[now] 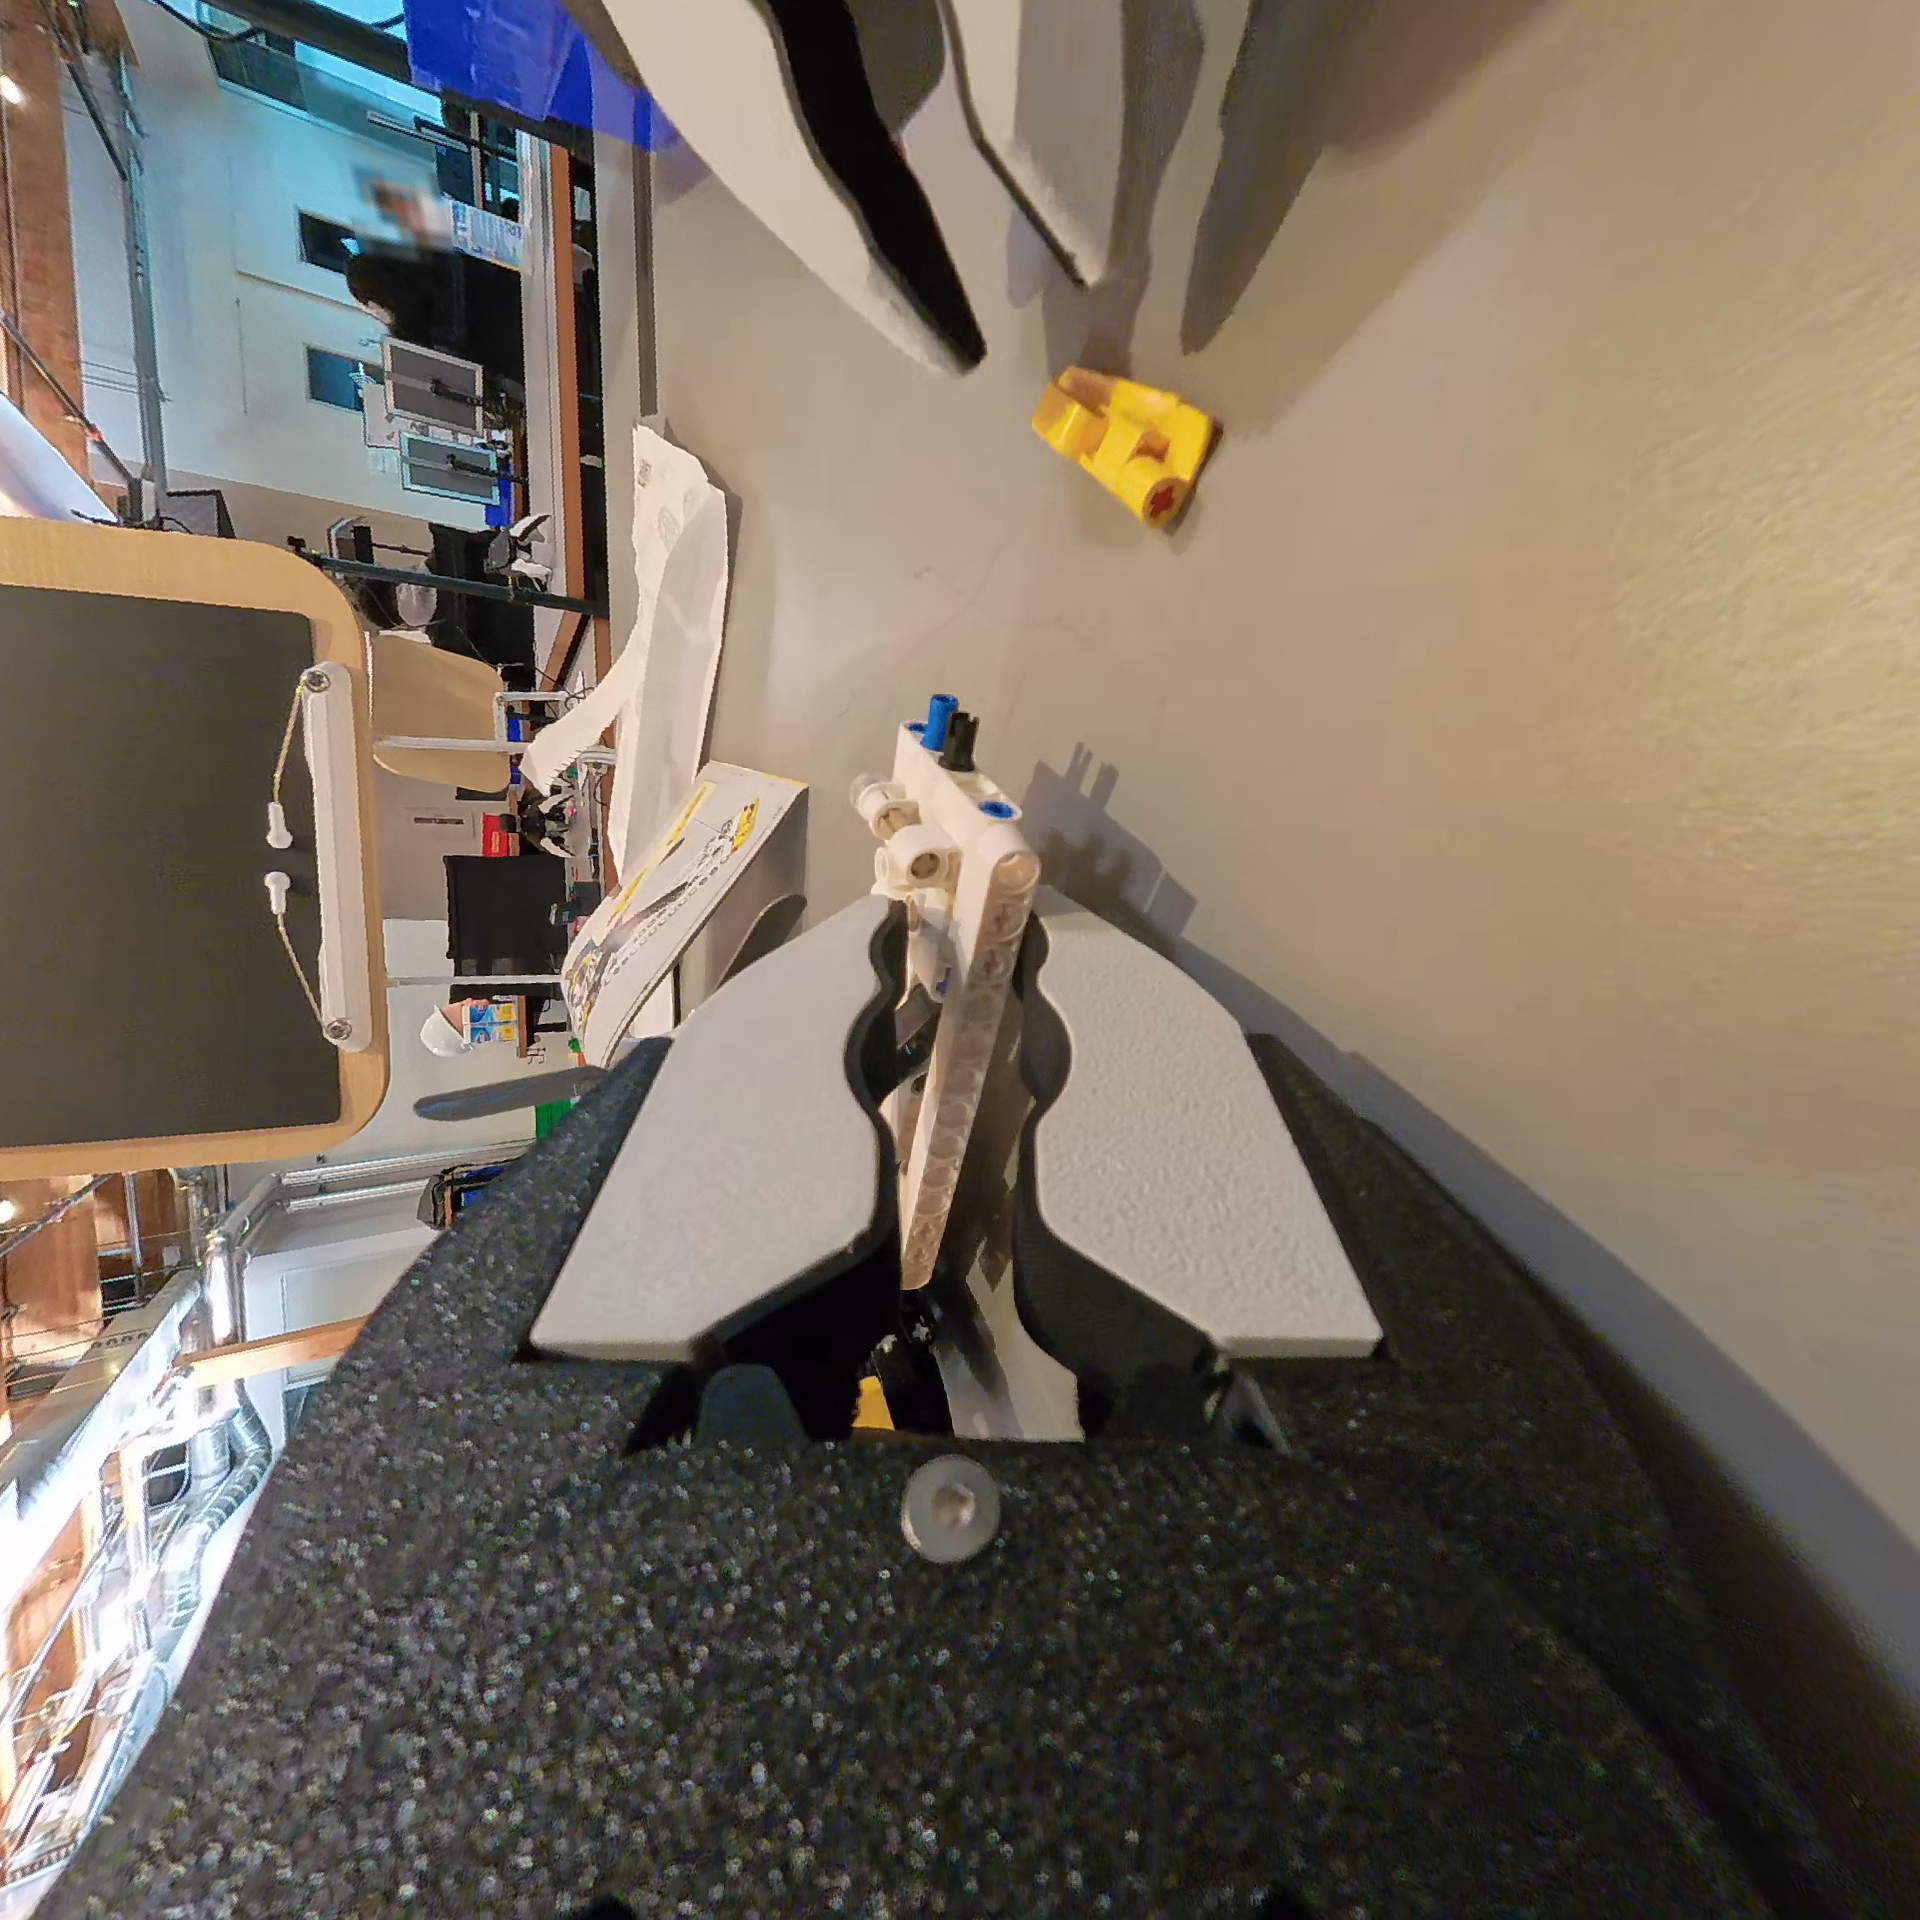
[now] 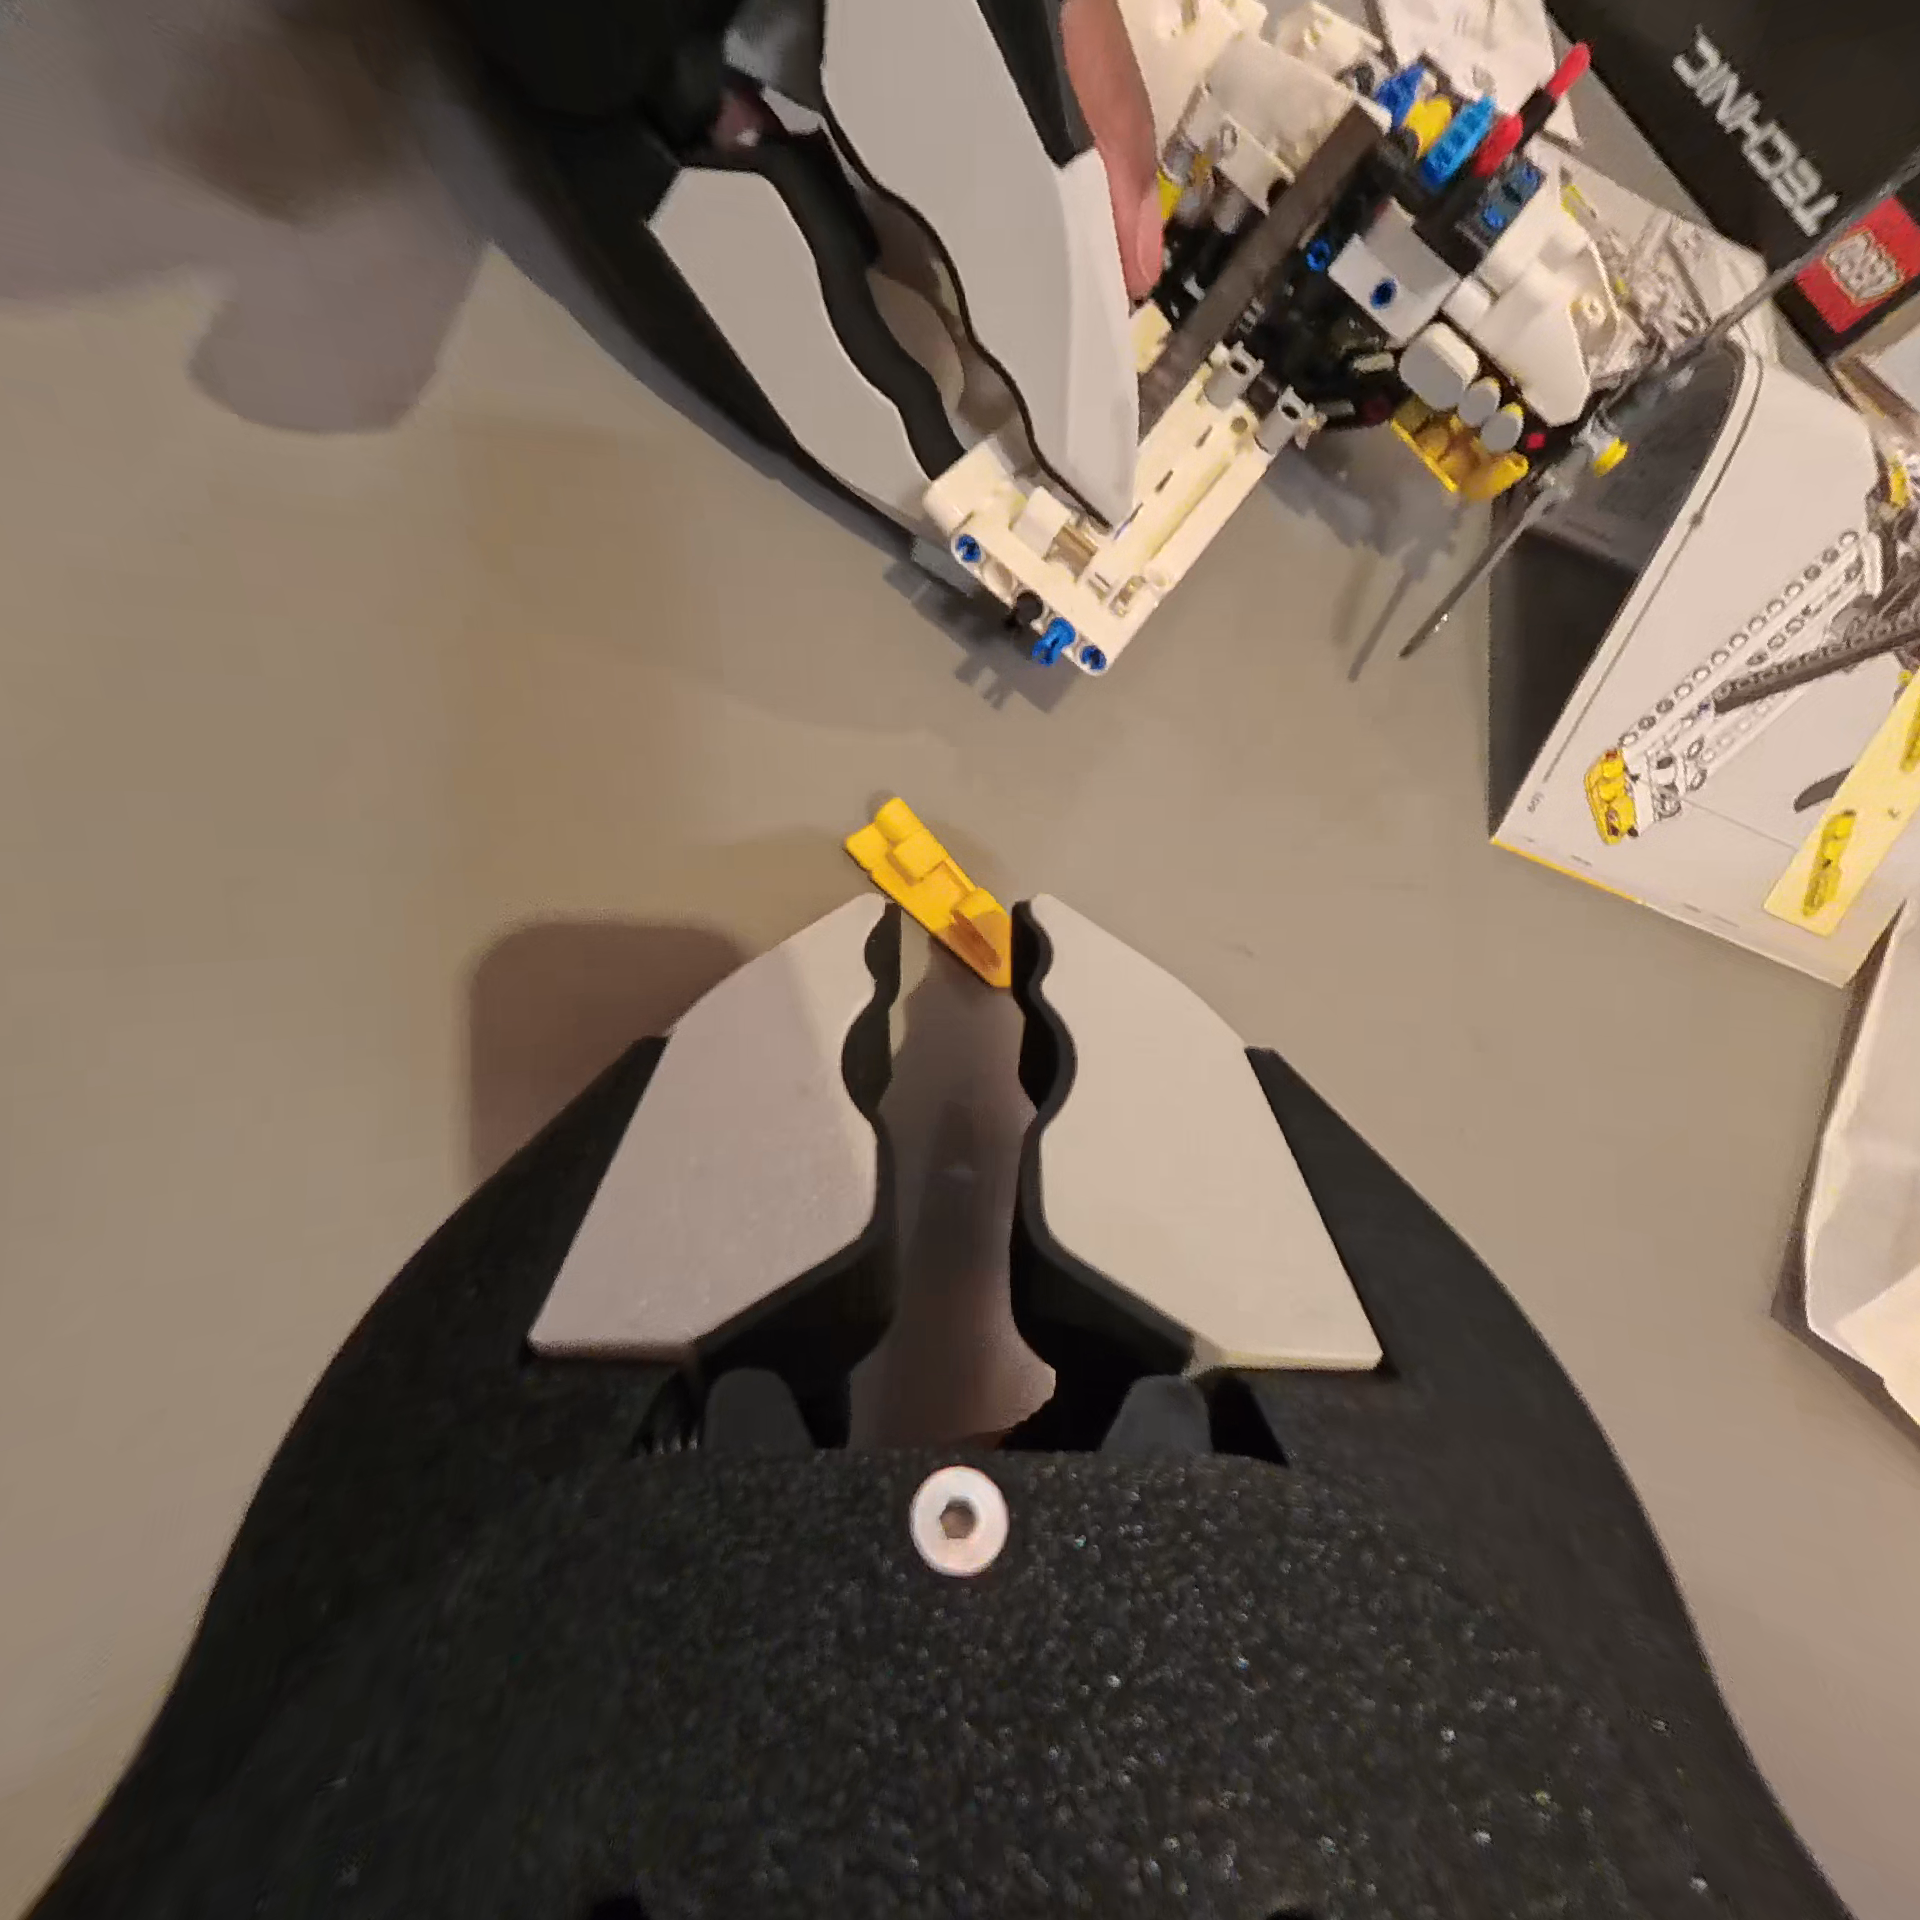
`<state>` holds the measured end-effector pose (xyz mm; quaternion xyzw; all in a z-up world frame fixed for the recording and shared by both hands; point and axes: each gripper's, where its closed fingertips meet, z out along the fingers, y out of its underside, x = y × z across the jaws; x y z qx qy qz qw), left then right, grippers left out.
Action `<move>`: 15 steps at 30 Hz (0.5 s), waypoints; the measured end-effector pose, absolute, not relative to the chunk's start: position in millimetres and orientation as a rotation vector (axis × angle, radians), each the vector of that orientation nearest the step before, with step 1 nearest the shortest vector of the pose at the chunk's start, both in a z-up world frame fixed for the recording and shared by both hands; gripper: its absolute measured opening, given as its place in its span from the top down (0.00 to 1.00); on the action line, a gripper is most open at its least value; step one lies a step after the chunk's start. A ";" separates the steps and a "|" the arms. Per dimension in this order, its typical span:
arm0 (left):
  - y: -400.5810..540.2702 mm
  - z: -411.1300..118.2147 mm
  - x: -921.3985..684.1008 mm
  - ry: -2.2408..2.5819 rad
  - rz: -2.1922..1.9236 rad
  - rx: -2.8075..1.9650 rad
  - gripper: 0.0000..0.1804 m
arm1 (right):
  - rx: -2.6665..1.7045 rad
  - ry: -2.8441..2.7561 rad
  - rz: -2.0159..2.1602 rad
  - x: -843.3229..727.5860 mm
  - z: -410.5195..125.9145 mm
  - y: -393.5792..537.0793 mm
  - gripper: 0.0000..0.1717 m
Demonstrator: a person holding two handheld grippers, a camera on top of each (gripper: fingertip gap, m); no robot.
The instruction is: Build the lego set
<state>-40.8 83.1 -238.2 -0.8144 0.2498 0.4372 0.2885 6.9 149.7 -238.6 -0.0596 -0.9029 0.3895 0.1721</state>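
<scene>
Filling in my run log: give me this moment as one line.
left gripper: shut on white brick assembly | right gripper: open, fingers around yellow piece on grey table

A smooth grey tabletop [image 2: 416,644] carries everything. A small yellow plastic building piece [image 2: 920,883] lies flat on it, well apart from a white printed cardboard box [image 2: 1704,727] that stands to its right. Beyond the box lies a black printed carton [image 2: 1766,135], and nearer than the box a crumpled white paper bag [image 2: 1870,1195].
</scene>
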 end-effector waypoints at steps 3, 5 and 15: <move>82.7 -236.7 -39.9 0.664 1.166 -2.169 0.90 | -0.096 -2.572 1.119 12.1 -236.8 148.9 0.89; 82.7 -236.2 -39.9 0.661 1.161 -2.169 0.90 | -0.052 -2.585 1.109 13.5 -239.1 146.5 0.89; 82.2 -235.4 -39.7 0.653 1.156 -2.166 0.90 | 0.069 -2.596 1.016 7.7 -246.9 143.8 0.87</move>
